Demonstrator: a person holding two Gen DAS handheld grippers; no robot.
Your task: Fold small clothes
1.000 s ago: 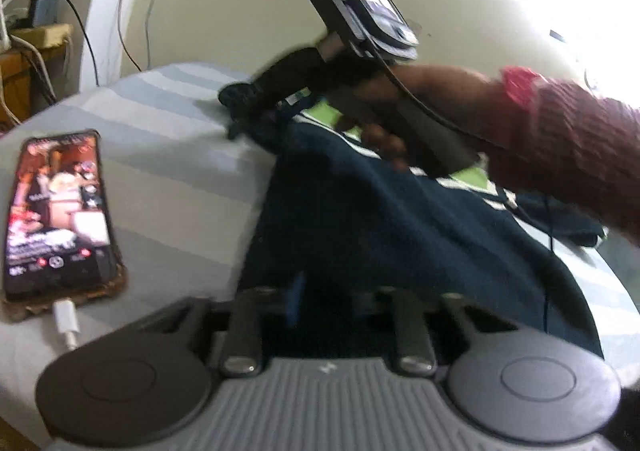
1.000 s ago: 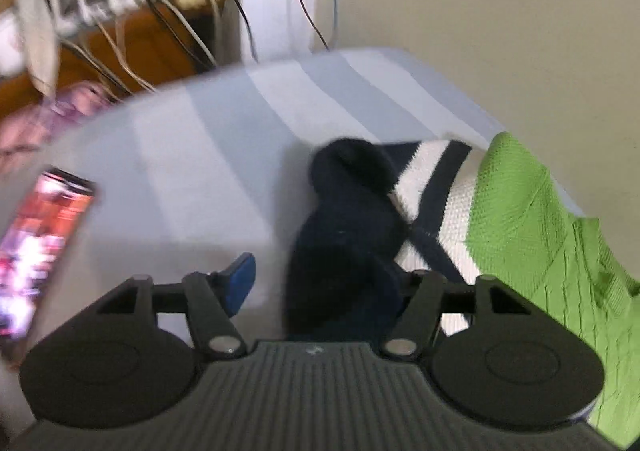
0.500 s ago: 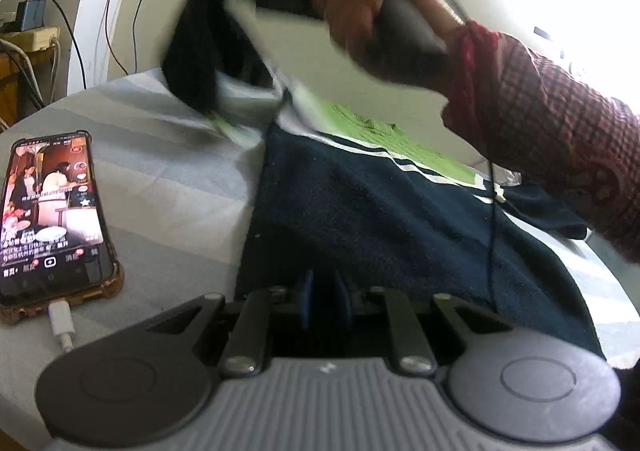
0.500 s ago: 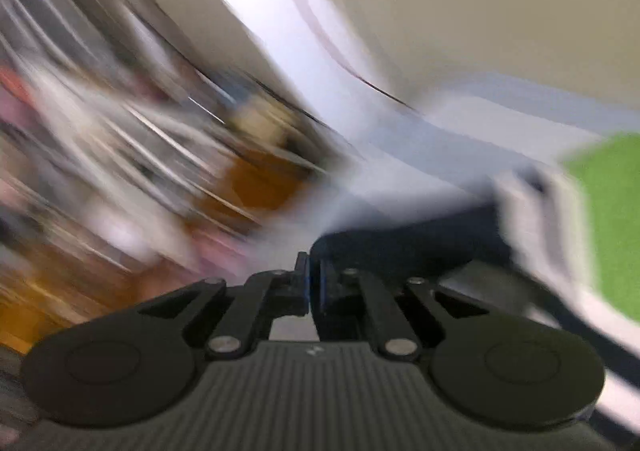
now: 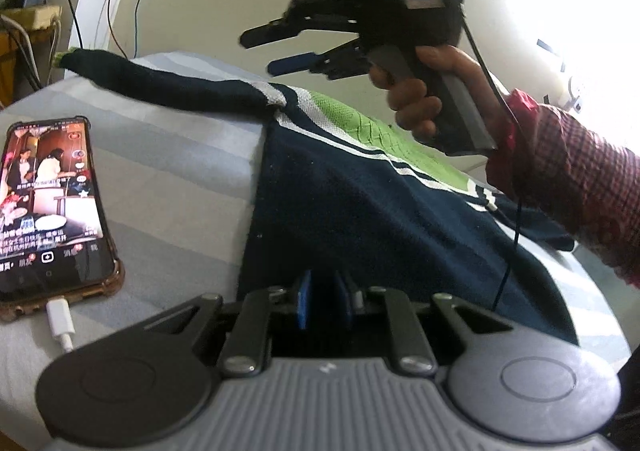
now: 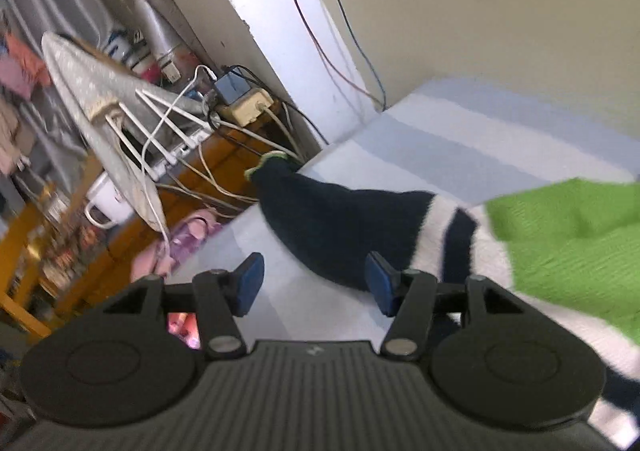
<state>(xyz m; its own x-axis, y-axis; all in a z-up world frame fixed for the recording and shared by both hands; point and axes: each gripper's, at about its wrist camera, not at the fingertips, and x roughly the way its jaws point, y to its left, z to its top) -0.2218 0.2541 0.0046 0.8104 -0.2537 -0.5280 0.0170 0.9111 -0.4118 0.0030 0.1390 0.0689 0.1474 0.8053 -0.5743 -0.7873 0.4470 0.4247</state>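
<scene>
On the bed (image 5: 168, 171), a navy-green sweater (image 5: 360, 219), sleeve (image 5: 168, 81) outstretched.

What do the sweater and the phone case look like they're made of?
Sweater: soft knit, probably wool or acrylic; ribbed stitches show in its green panel, and the navy looks matte and fuzzy.
Phone case: probably flexible translucent plastic, yellowed amber, with glossy bumper corners.
</scene>
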